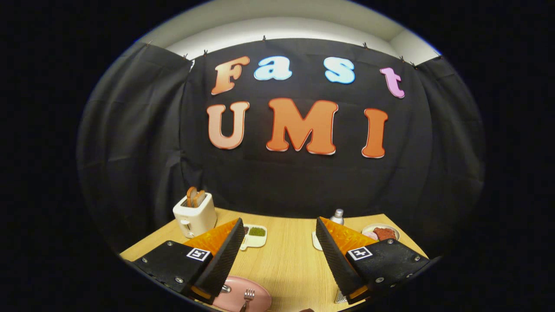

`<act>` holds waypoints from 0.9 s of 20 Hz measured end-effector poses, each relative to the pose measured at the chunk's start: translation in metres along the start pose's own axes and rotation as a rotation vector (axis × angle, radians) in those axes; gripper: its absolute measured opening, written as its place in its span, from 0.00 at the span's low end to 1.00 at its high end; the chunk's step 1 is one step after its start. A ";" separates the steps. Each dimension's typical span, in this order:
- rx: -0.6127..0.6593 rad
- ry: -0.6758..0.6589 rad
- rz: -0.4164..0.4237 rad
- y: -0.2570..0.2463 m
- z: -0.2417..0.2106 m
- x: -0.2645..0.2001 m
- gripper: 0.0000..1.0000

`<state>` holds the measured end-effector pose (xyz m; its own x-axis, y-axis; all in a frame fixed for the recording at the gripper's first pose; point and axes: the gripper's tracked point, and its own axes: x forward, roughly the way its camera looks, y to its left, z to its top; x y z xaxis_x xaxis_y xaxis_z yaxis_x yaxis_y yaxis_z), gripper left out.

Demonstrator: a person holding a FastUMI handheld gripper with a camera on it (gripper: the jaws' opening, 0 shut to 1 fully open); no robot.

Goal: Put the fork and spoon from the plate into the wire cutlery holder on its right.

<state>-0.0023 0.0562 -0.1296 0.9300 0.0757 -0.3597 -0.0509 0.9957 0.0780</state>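
Gripper (277,242) wide open, holding nothing, above wooden table (286,264). Pink plate (256,299) sits under the left finger, fork (248,297) on it, spoon (225,288) partly hidden by the finger. Wire holder (340,297) edge peeks under the right finger. Toaster (195,214) beyond left

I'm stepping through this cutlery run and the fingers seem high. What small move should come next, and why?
Probably tip the gripper down toward the pink plate. Its fingers stand wide apart with nothing between them, aimed over the wooden table, while the fork lies on the plate low between them, near the left finger. The fork must sit between the fingers before they close.
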 end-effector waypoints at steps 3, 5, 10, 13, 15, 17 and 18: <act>-0.003 0.129 0.027 0.013 -0.042 0.002 0.99; 0.007 0.202 0.046 0.022 -0.064 0.002 0.98; 0.025 0.398 0.077 0.039 -0.125 -0.013 0.97; 0.010 0.511 0.111 0.053 -0.161 -0.024 0.96; 0.010 0.590 0.108 0.060 -0.185 -0.032 0.94; 0.011 0.645 0.113 0.071 -0.204 -0.036 0.91; 0.007 0.680 0.117 0.075 -0.217 -0.039 0.89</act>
<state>-0.1209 0.1398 -0.3117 0.4836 0.2019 -0.8517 -0.1325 0.9787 0.1568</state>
